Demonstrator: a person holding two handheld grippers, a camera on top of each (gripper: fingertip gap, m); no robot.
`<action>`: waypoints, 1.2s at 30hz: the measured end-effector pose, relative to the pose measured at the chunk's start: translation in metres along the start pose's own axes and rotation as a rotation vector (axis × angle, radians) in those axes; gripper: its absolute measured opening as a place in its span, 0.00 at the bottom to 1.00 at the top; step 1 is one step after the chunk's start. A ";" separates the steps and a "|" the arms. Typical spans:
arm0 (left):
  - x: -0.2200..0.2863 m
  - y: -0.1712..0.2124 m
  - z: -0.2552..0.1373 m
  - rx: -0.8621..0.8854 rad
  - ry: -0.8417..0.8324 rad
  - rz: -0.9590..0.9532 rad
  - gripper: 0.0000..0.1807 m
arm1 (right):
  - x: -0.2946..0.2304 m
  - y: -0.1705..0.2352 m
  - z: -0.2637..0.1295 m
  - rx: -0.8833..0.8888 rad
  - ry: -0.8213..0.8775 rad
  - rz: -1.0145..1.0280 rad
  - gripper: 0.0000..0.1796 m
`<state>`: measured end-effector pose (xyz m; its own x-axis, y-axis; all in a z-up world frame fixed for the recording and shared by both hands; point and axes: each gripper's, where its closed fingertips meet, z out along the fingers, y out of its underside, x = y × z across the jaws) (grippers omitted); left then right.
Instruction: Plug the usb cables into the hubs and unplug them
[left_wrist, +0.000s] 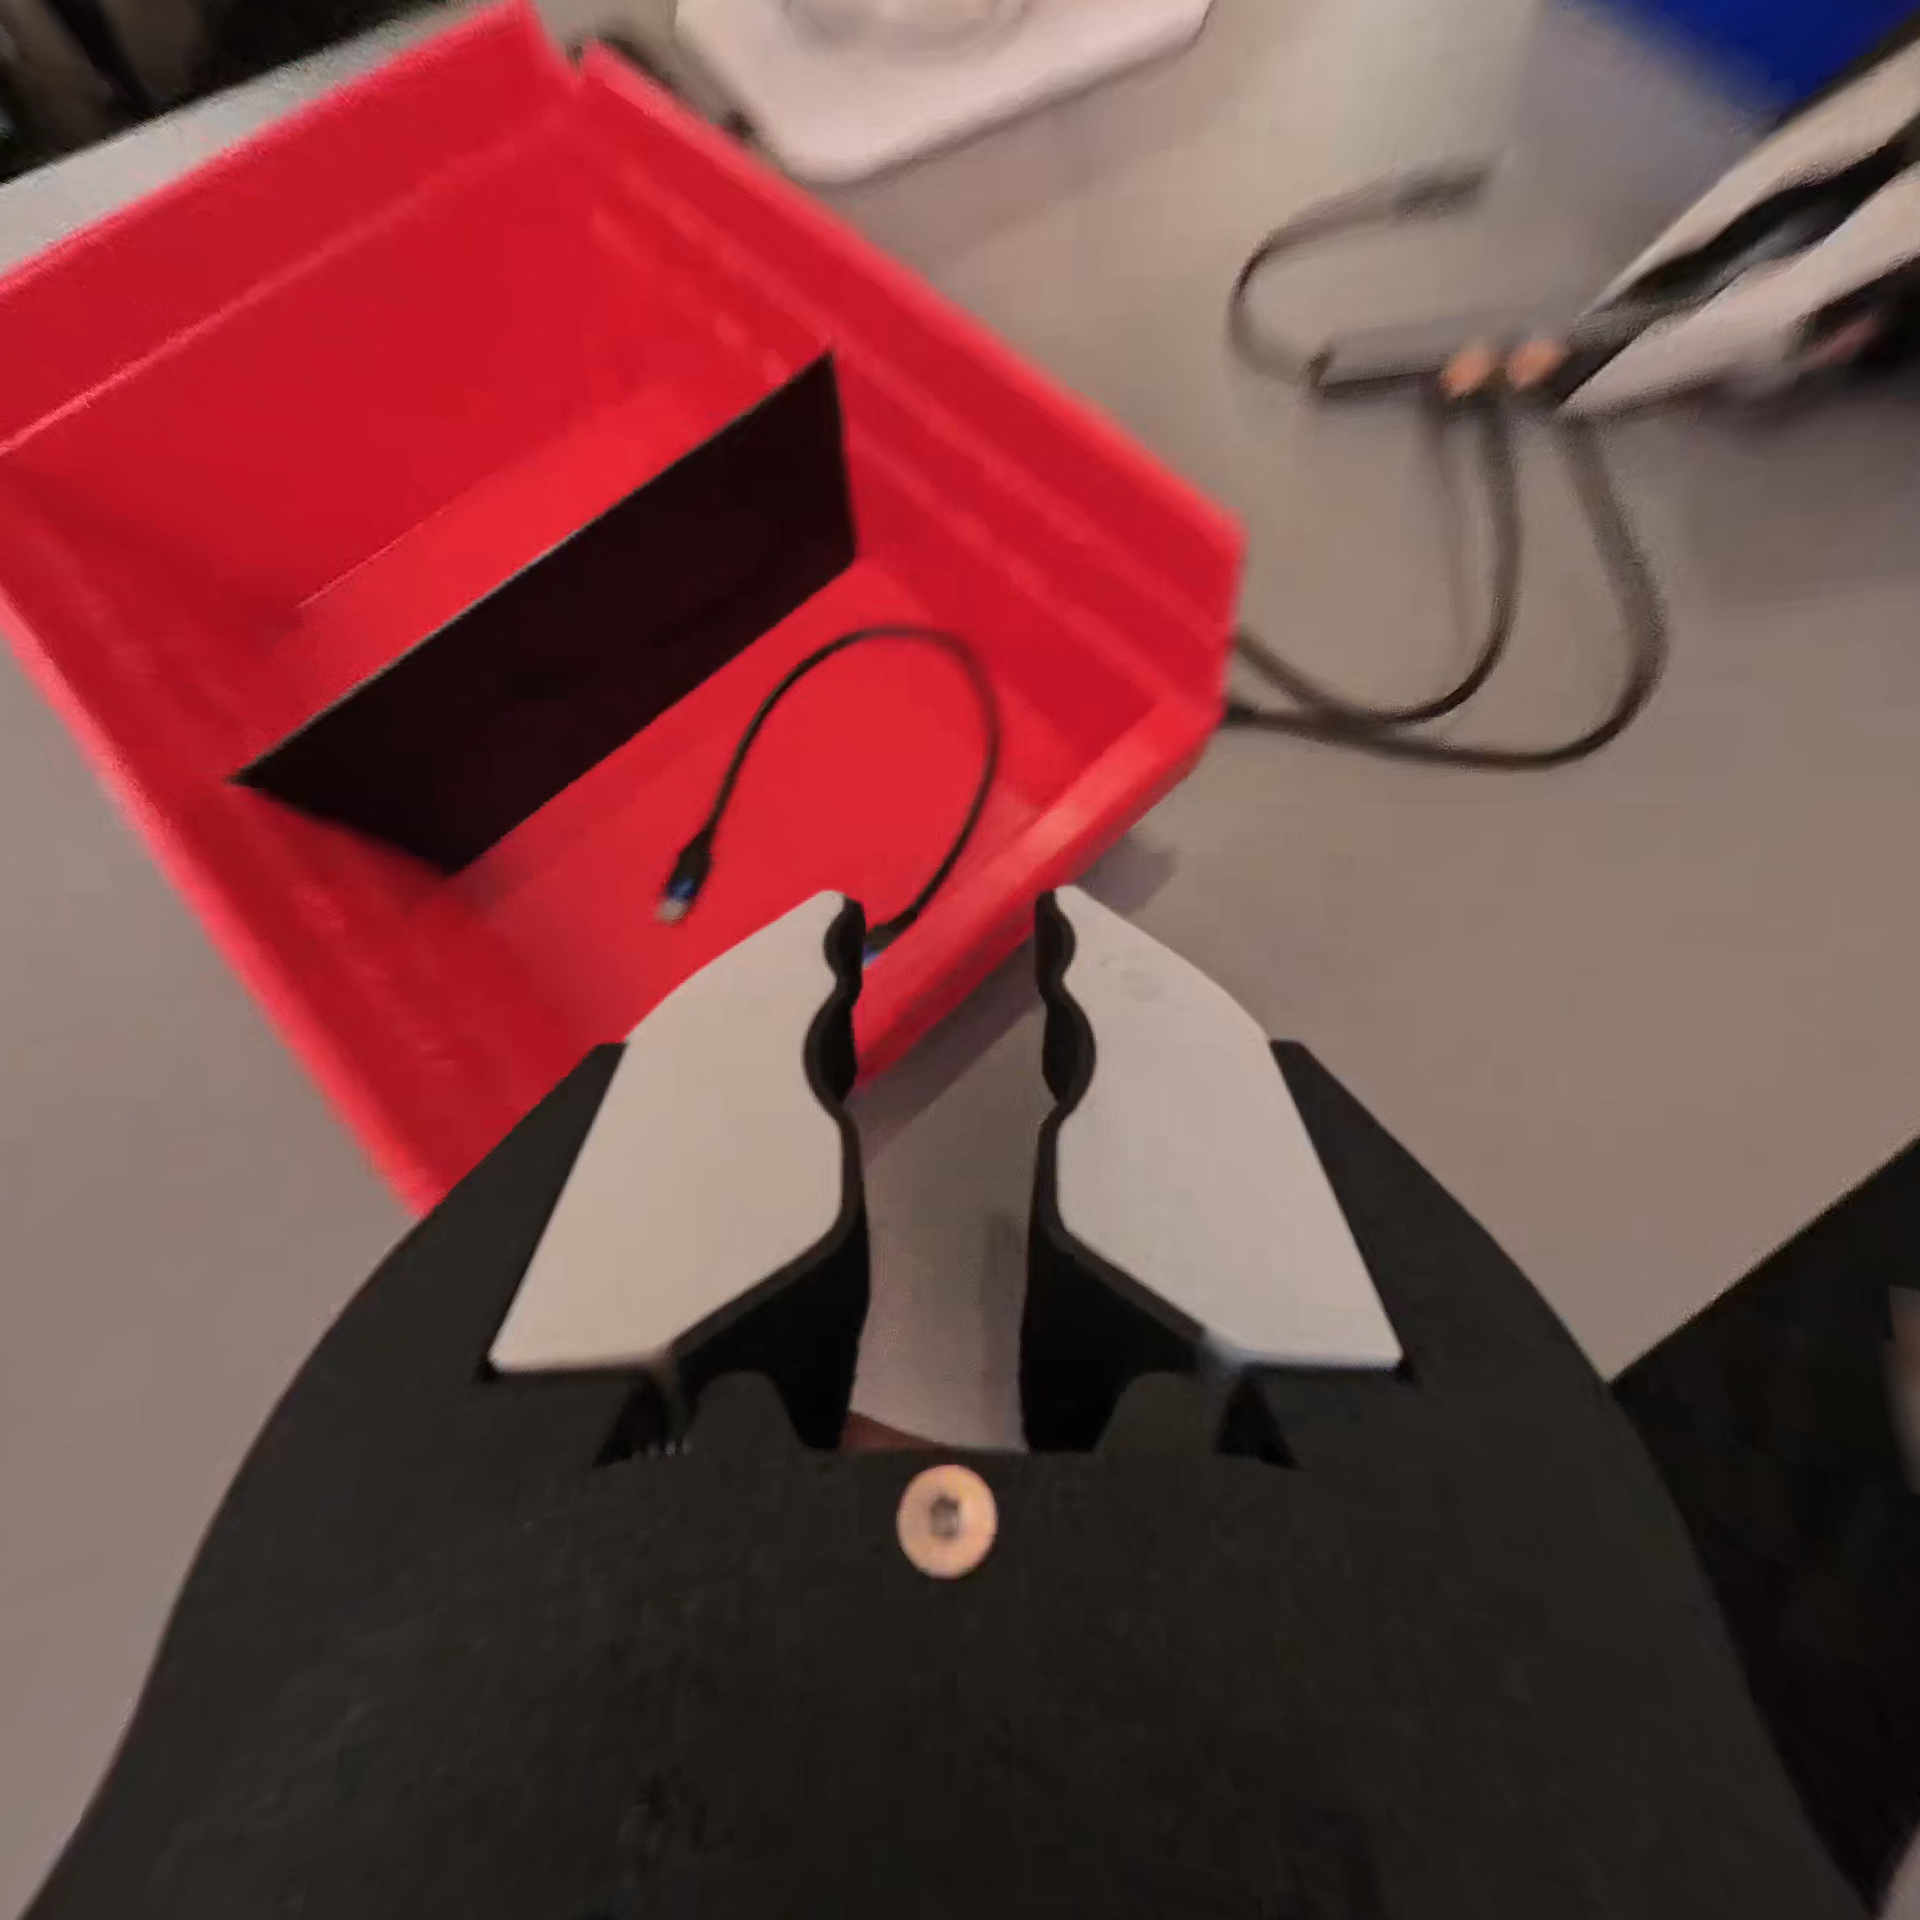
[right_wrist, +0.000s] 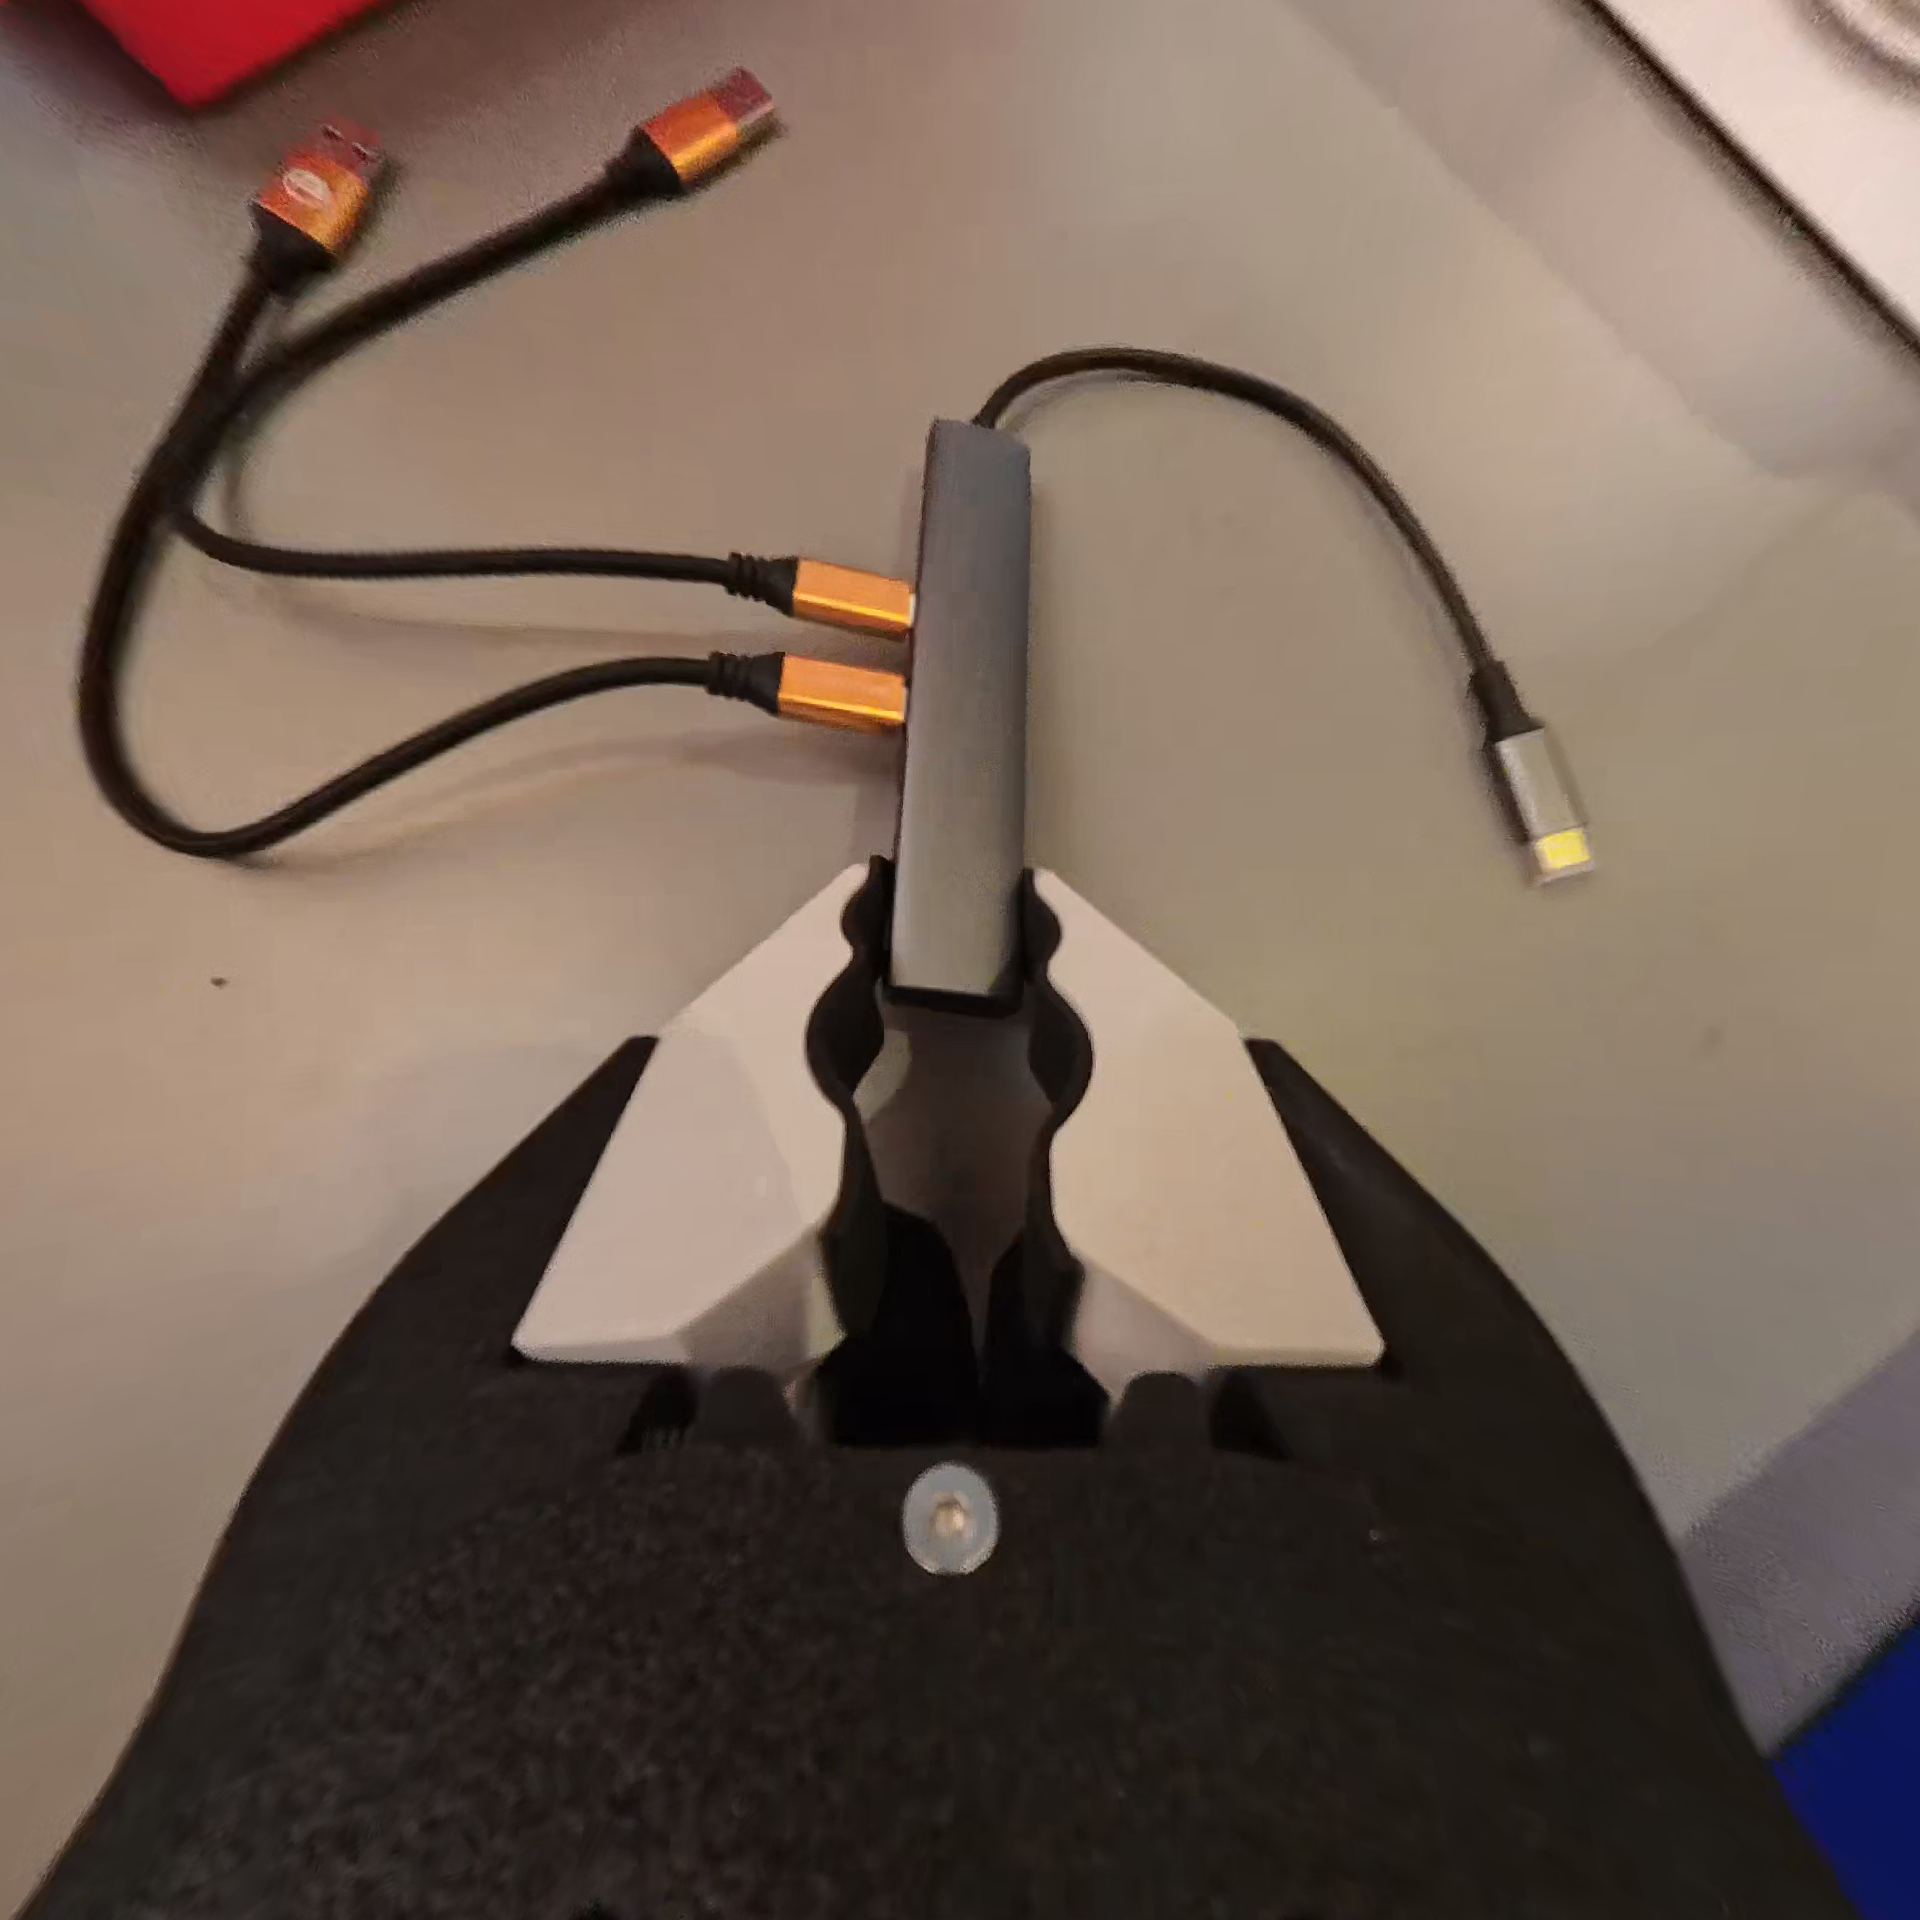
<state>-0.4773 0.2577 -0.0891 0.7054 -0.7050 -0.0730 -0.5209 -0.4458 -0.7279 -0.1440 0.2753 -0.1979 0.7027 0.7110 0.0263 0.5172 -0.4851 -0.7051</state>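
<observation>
Between the right gripper's (right_wrist: 954, 894) fingers sits the grey hub's (right_wrist: 971, 665) near end

— Left wrist view: mounted behind the left gripper (left_wrist: 948, 914), looking forward and steeply down over the near corner of a red bin (left_wrist: 1049, 831) on the grey table (left_wrist: 1455, 1039). Fairly near, and blurred.

— Right wrist view: same mounting behind the right gripper (right_wrist: 958, 894), tilted down at the table (right_wrist: 1351, 1039), very close to the grey hub (right_wrist: 966, 665) at frame centre.

— Shared ground?

— Hub (left_wrist: 1382, 353) and right gripper (left_wrist: 1590, 353) at upper right of the left view, far off; red bin (right_wrist: 208, 42) cut off at upper left of the right view.
</observation>
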 end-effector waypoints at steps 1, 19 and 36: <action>-0.009 0.000 0.005 -0.073 -0.014 0.060 0.17 | -0.002 0.001 -0.001 0.002 -0.023 0.029 0.13; -0.055 0.028 0.133 -0.567 0.078 0.122 0.02 | -0.119 -0.005 -0.096 0.407 -0.275 0.199 0.20; 0.091 -0.146 -0.029 0.595 0.353 -0.161 0.01 | -0.143 -0.053 -0.113 0.565 -0.167 0.087 0.22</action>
<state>-0.3505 0.2428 0.0304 0.5014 -0.8371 0.2185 -0.0015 -0.2534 -0.9674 -0.2168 0.1413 -0.0840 0.6209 0.7734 -0.1280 0.0886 -0.2314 -0.9688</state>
